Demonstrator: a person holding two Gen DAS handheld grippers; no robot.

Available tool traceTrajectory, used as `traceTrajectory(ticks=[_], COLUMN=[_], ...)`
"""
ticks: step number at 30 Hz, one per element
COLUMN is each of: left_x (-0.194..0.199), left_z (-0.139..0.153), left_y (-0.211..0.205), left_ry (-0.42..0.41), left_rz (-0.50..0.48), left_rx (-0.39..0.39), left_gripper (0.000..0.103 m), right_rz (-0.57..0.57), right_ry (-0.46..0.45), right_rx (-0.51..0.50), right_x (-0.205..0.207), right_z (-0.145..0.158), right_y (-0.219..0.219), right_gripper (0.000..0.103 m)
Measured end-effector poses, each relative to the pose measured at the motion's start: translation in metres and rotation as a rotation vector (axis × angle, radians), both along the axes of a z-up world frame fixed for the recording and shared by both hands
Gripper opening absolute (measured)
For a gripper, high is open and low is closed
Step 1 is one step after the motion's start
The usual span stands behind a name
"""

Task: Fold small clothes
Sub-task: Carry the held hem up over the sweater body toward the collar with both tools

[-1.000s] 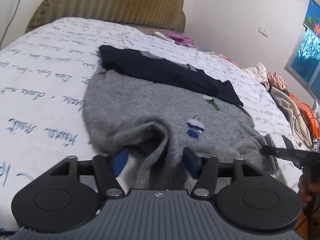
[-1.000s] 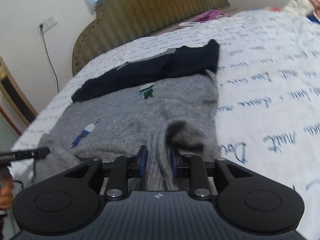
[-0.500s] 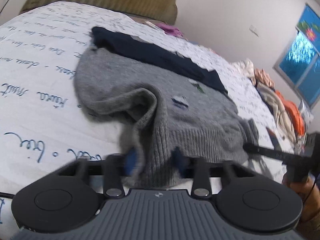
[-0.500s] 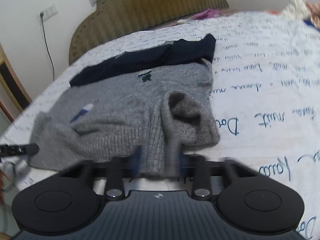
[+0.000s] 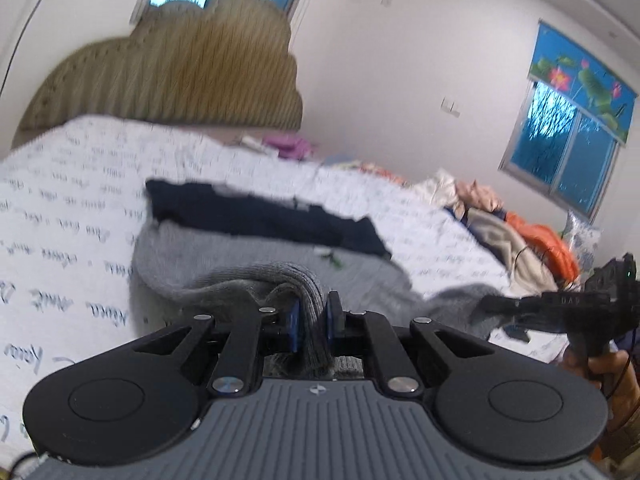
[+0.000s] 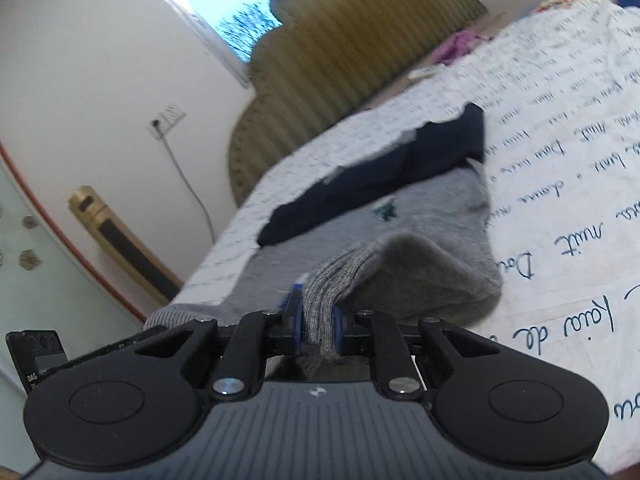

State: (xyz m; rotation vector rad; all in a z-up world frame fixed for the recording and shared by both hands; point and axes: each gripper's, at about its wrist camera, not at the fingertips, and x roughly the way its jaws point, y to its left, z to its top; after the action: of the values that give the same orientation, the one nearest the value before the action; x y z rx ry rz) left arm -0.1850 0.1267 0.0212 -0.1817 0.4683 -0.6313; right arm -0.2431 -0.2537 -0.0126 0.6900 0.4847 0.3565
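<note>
A small grey knit sweater lies on the bed, with a navy garment across its far edge. My left gripper is shut on the sweater's ribbed hem and holds that corner up off the bed. My right gripper is shut on the ribbed hem at the other corner of the sweater, also lifted. The navy garment shows in the right wrist view too. The right gripper appears at the right edge of the left wrist view.
The bed has a white cover with blue handwriting print and a tan padded headboard. A pile of clothes lies at the bed's right side. A purple item sits near the headboard. A wall with a cable is on the left.
Both grippers closed on the sweater's hem and lifted it off the bed. The left was open a second ago and is now shut. Both views have tilted upward.
</note>
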Motion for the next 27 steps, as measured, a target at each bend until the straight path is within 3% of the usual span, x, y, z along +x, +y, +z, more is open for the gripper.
traceTrajectory(ticks=[7, 12, 27], left_x=[0.012, 0.031, 0.129], left_z=[-0.001, 0.015, 0.047], left_y=[0.004, -0.001, -0.034], left_ry=[0.045, 0.021, 0.033], left_rz=[0.062, 0.082, 0.128], left_rx=[-0.023, -0.027, 0.083], left_gripper=[0.011, 0.011, 0.011], right_rz=[0.007, -0.016, -0.13], right_ry=[-0.043, -0.053, -0.08], right_rx=[0.012, 0.028, 0.05], right_x=[-0.008, 0.009, 0.1], right_z=[0.016, 0.019, 0.028], right_y=[0.001, -0.006, -0.032], right_gripper=[0.015, 0.015, 0.015])
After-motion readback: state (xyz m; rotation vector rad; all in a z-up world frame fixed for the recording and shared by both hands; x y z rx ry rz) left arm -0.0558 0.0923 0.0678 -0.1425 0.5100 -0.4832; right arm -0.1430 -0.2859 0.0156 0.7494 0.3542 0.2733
